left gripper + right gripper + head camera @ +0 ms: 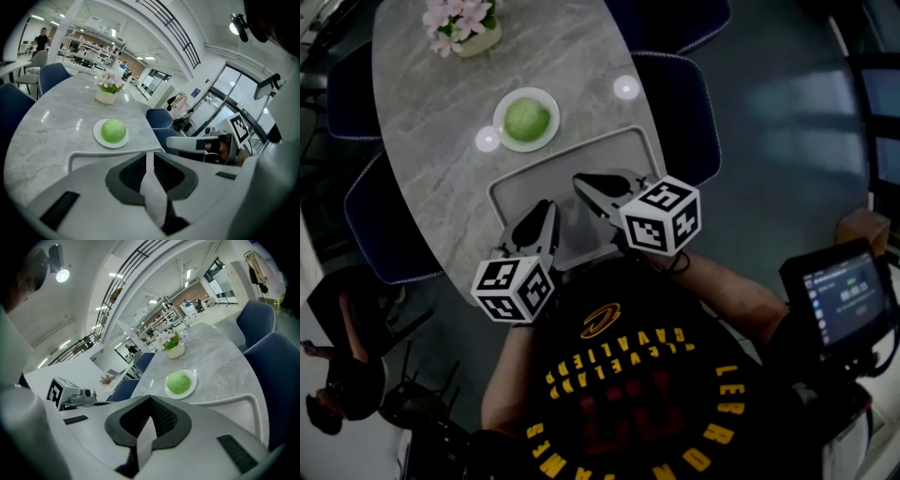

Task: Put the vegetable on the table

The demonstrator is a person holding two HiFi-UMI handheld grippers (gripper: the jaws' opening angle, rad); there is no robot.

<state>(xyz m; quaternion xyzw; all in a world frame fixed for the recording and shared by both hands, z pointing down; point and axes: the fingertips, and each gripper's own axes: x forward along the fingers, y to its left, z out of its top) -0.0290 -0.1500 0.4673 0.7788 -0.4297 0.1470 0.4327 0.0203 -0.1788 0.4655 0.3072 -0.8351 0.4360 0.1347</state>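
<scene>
One long grey stone table (422, 178), rounded at the ends, running from near to far. Takes up most of the scene.

Four blue chairs (684, 103) pushed in round it: two on the left, two on the right.

One grey tray (630, 148) with a raised rim, lying flat at the near end of the table. Reaches close to the table's right edge and near edge.

Two grippers above the tray, side by side, apart from each other. Left gripper (547, 206) over the tray's near left part, right gripper (580, 179) over its middle. Both pointing far, toward the plate. Jaws of each pressed tight together, with nothing between them.

One white plate (501, 132), round, on the bare stone just past the tray's far left corner. Not touching the tray.

One green vegetable (526, 119), round like a ball, sitting in the middle of that plate.

One small pot of pink flowers (464, 26) at the far end, well apart from the plate.

Bare stone left of the plate, right of it up to the table edge, and between plate and flowers.
</scene>
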